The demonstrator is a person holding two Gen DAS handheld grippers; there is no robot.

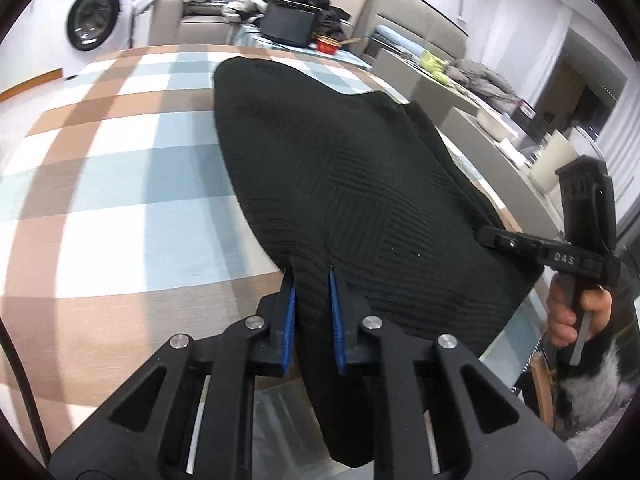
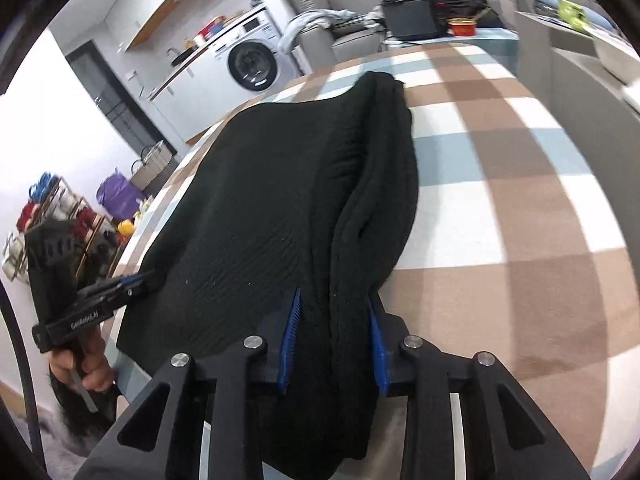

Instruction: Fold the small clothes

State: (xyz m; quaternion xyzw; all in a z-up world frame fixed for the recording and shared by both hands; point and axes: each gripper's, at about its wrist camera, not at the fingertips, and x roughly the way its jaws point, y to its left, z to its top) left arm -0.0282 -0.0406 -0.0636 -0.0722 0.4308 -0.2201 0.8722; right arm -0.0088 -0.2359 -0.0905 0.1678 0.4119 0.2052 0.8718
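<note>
Checked tablecloth (image 1: 100, 152) in brown, white and pale blue covers the table; black knit garment (image 1: 340, 184) lies spread on it, near hem hanging over the near table edge, its right side doubled into a thick fold (image 2: 376, 208); washing machine (image 1: 94, 18) stands in the background, laptop (image 1: 288, 26) and red bowl (image 1: 328, 44) on a far table; left gripper (image 1: 312, 276) — blue pads (image 1: 290, 300) nearly together, pinching the near hem at its left part; right gripper (image 2: 336, 300) — jaws a little wider, clamped on the thick fold at the hem; each handle held by a hand (image 1: 576, 312).
</note>
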